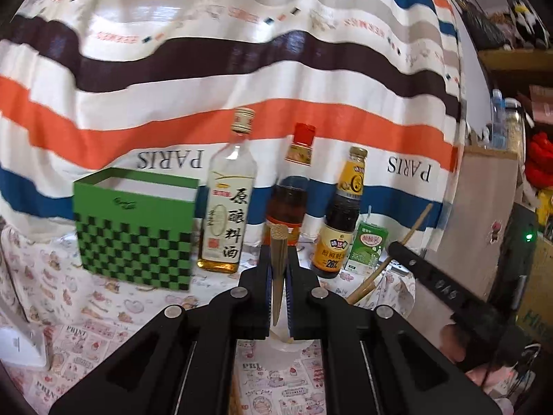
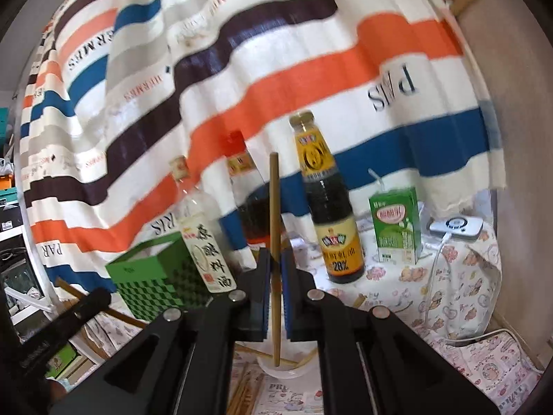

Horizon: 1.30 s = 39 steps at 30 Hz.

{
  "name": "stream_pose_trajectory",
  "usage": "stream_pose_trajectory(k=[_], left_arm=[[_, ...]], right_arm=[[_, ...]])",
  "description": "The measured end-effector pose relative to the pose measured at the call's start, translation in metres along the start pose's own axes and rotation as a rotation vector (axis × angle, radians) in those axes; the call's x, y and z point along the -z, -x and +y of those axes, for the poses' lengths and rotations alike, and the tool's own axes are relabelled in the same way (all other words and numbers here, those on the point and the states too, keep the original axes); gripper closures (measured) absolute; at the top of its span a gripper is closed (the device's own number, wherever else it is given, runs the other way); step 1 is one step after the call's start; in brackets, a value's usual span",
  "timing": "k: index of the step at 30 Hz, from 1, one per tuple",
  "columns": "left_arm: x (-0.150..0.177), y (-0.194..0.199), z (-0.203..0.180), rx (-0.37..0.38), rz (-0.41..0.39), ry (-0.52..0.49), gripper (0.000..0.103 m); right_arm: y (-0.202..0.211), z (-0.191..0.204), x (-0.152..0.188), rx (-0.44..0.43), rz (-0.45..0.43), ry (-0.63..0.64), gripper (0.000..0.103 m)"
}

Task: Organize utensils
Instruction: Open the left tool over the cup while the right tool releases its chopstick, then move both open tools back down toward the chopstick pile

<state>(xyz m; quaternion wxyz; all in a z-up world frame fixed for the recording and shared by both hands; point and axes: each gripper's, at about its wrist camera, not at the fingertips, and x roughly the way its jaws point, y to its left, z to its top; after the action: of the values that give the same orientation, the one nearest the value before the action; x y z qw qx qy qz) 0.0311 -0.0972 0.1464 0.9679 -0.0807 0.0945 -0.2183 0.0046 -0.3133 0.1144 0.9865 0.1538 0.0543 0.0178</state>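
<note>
My left gripper (image 1: 278, 256) is shut on a wooden chopstick (image 1: 277, 276) whose thick end points at the camera, above the rim of a white cup (image 1: 287, 344). My right gripper (image 2: 275, 259) is shut on another chopstick (image 2: 274, 207), held nearly upright with its lower tip over the white cup (image 2: 276, 368), which has other chopsticks (image 2: 304, 359) leaning in it. Each view shows the other hand: the right gripper (image 1: 397, 250) with its stick (image 1: 416, 226) at right, the left gripper (image 2: 100, 299) at lower left.
A green checked box (image 1: 138, 228) stands open-topped at the left. A cooking wine bottle (image 1: 228, 200), a red-capped bottle (image 1: 290, 200), a dark sauce bottle (image 1: 342, 221) and a green carton (image 1: 368, 249) line the back by a striped cloth. More chopsticks (image 2: 242, 390) lie on the printed tablecloth.
</note>
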Motion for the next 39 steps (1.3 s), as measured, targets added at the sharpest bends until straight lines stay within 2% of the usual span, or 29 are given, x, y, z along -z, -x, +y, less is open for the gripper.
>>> stream_pose_trajectory(k=[3,7,12,14,16,19,24,26,27,28,30,32,39], left_arm=[[0.003,-0.018,-0.01,-0.002,0.017,-0.008,0.097],[0.014,-0.058,-0.011,-0.034,0.101,0.007,0.097],[0.032,-0.088,-0.007,-0.06,0.159,0.016,0.097],[0.039,-0.095,-0.005,-0.088,0.171,0.017,0.097],[0.044,-0.098,-0.004,-0.15,0.17,0.022,0.097],[0.046,-0.102,0.0,-0.147,0.171,0.042,0.097],[0.044,-0.115,0.008,-0.17,0.181,0.047,0.097],[0.042,-0.115,0.01,-0.152,0.164,0.052,0.08],[0.041,-0.116,0.01,-0.134,0.155,0.044,0.057],[0.039,-0.116,0.01,-0.142,0.146,0.022,0.052],[0.034,-0.111,0.009,-0.196,0.13,-0.028,0.052],[0.03,-0.102,0.01,-0.196,0.104,-0.037,0.051],[0.024,-0.062,0.021,-0.246,0.04,-0.049,0.039]], right_arm=[[-0.014,-0.009,0.005,0.037,0.027,-0.02,0.098],[-0.026,-0.013,0.011,0.033,0.072,-0.03,0.098],[-0.043,-0.009,0.016,0.093,0.187,0.017,0.097],[-0.046,-0.009,0.017,0.095,0.214,0.029,0.097],[-0.05,-0.01,0.019,0.094,0.251,0.028,0.097],[-0.061,-0.018,0.023,0.071,0.336,-0.016,0.097],[-0.072,-0.031,0.029,0.062,0.419,-0.071,0.097],[-0.074,-0.029,0.03,0.071,0.433,-0.065,0.096],[-0.074,-0.028,0.031,0.073,0.438,-0.057,0.096],[-0.074,-0.026,0.032,0.069,0.442,-0.052,0.096],[-0.074,-0.024,0.033,0.069,0.462,-0.054,0.09],[-0.074,-0.022,0.032,0.062,0.486,-0.062,0.064],[-0.069,-0.01,0.032,0.035,0.541,-0.039,0.05]])
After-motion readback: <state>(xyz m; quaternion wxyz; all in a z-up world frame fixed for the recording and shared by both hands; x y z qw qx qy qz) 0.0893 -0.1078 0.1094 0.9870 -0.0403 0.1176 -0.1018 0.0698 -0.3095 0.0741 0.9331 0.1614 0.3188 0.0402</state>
